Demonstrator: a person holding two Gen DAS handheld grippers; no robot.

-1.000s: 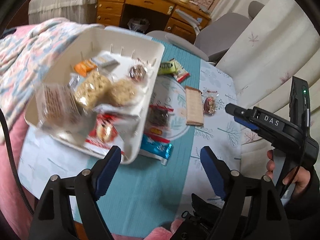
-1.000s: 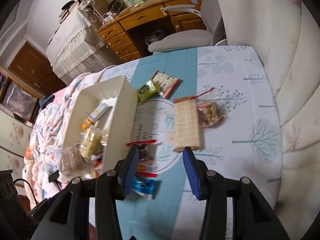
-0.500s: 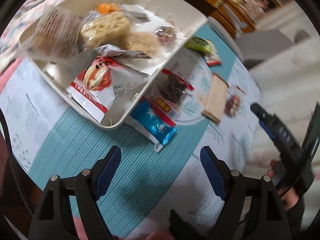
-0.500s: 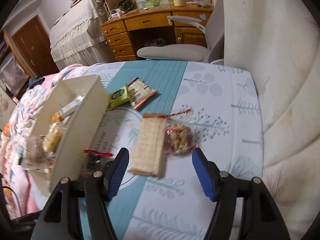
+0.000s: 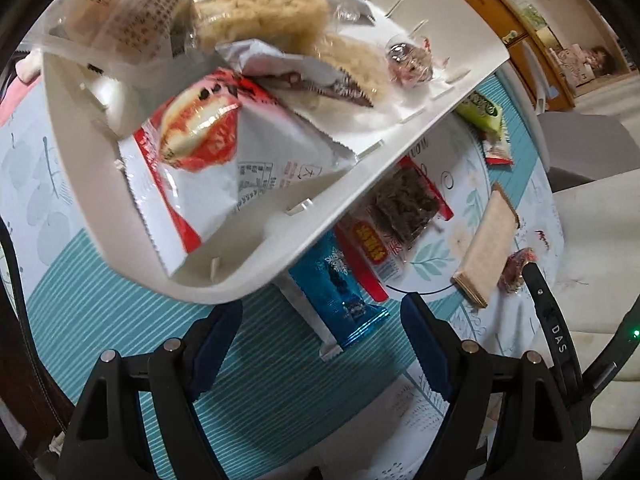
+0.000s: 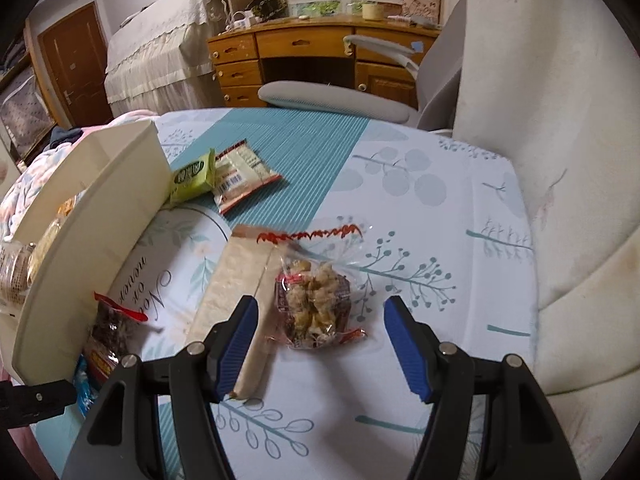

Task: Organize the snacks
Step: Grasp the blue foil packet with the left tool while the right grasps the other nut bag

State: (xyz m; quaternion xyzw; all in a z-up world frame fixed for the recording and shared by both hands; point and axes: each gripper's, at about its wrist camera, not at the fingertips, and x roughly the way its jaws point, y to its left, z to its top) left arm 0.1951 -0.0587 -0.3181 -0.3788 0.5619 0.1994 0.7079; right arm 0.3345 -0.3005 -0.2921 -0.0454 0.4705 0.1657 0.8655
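Observation:
A white bin holds several snacks, among them a red-and-white packet and rice cakes. My left gripper is open, close above a blue packet beside the bin. A dark snack in a red-edged wrapper lies next to it. My right gripper is open, its jaws either side of a clear bag of nut clusters on the table. A long tan wafer pack lies left of the bag. The bin shows at the left in the right wrist view.
A green packet and a red-and-white packet lie farther back on the teal-striped tablecloth. A grey chair and a wooden desk stand behind the table. A cream sofa runs along the right.
My left gripper has moved closer to the bin and the blue packet. My right gripper has moved right and down to straddle the nut cluster bag, and its jaws have opened wider.

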